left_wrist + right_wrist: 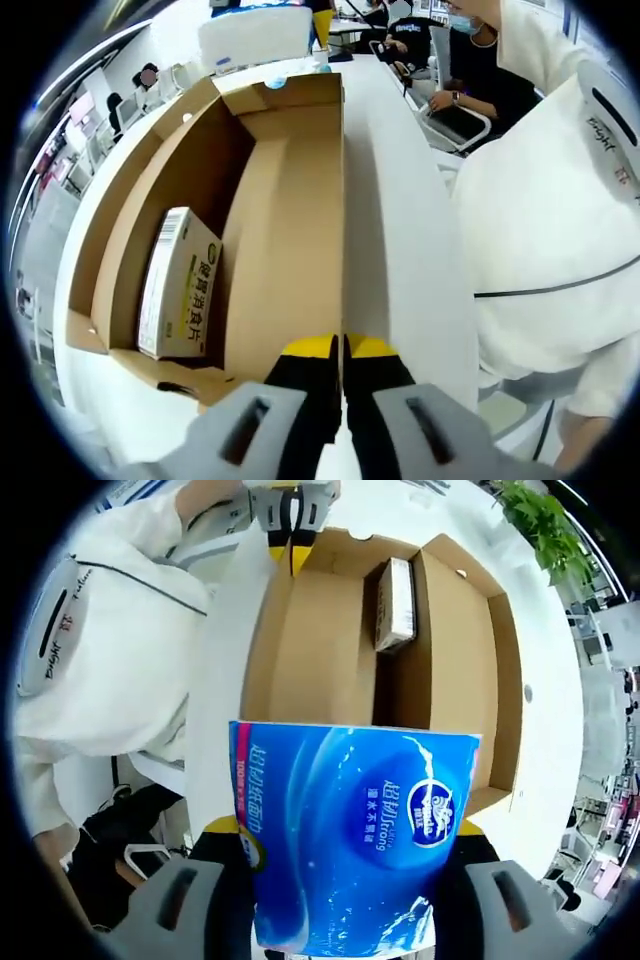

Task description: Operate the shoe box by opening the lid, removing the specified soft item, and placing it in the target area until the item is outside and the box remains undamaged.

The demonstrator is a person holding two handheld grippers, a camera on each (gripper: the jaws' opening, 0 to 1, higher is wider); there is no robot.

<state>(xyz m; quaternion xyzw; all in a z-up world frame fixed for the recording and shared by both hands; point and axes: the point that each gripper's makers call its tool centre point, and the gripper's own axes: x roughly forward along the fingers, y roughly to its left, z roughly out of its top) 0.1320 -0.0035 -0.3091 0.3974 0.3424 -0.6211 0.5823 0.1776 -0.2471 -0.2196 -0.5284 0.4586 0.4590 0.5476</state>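
An open brown cardboard box (290,220) lies on a white table. Inside it a small white and green carton (178,285) leans against the far side wall. My left gripper (341,350) is shut on the top edge of the box's near wall, yellow tips pinched together on the cardboard. In the right gripper view, the left gripper (290,545) sits at the far edge of the box (320,650), and the small carton (395,605) is inside. A soft blue tissue pack (350,810) is held above the box's near end, with my right gripper (350,832) shut on it.
The white table (400,200) runs long past the box. A person in a white coat (560,230) stands close at its side. More people sit at the far end near a white container (255,35). A green plant (545,525) stands beyond the box.
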